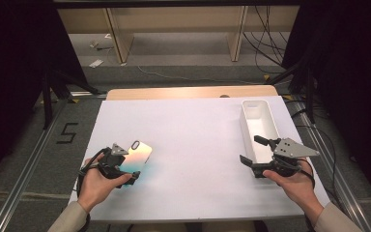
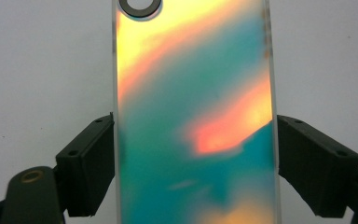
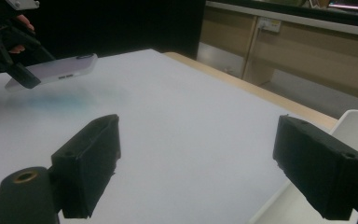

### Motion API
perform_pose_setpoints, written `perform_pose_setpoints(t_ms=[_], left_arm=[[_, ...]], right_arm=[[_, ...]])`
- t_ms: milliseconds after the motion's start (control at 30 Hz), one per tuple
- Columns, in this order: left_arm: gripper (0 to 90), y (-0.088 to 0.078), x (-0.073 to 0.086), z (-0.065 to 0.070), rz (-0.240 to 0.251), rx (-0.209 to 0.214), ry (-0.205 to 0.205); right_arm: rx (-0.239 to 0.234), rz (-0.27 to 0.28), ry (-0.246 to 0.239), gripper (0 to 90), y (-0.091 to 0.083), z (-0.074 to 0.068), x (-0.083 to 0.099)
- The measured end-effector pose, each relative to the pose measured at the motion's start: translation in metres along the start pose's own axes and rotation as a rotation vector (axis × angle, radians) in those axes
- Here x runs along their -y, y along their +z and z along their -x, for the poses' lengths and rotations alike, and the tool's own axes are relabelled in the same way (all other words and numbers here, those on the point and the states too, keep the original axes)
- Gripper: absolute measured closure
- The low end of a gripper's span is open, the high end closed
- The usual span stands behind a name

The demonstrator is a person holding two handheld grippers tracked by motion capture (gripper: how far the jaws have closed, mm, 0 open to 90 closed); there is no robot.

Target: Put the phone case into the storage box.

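An iridescent phone case [image 1: 138, 153], shimmering orange and teal with a camera hole at its far end, is clamped by its long edges in my left gripper [image 1: 125, 164] at the near left of the white board. In the left gripper view both black jaws press on the sides of the phone case [image 2: 196, 93]. The right gripper view shows the phone case [image 3: 60, 69] lifted slightly off the board, tilted, with a bluish glow beneath it. My right gripper [image 1: 253, 150] is open at the near right, level, with nothing between its jaws, just beside the white tray [image 1: 245, 123].
The long white tray is empty and stands lengthwise at the right of the white board [image 1: 193, 130]. A wooden table edge [image 1: 188, 93] shows behind the board. Beyond it are wooden shelves, floor cables and black stands on either side.
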State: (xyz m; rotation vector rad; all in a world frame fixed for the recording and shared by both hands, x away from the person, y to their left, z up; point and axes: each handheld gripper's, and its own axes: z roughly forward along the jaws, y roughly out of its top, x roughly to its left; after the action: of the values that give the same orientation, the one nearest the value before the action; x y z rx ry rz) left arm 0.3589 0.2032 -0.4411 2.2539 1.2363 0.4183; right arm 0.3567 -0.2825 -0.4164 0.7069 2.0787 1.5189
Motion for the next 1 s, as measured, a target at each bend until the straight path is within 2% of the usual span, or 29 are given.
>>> perform_pose_setpoints(t_ms=[1000], left_arm=[[16.8, 0.004, -0.022, 0.014, 0.125, 0.011, 0.018]], right_arm=[[-0.009, 0.019, 0.007, 15.6, 0.009, -0.003, -0.007]])
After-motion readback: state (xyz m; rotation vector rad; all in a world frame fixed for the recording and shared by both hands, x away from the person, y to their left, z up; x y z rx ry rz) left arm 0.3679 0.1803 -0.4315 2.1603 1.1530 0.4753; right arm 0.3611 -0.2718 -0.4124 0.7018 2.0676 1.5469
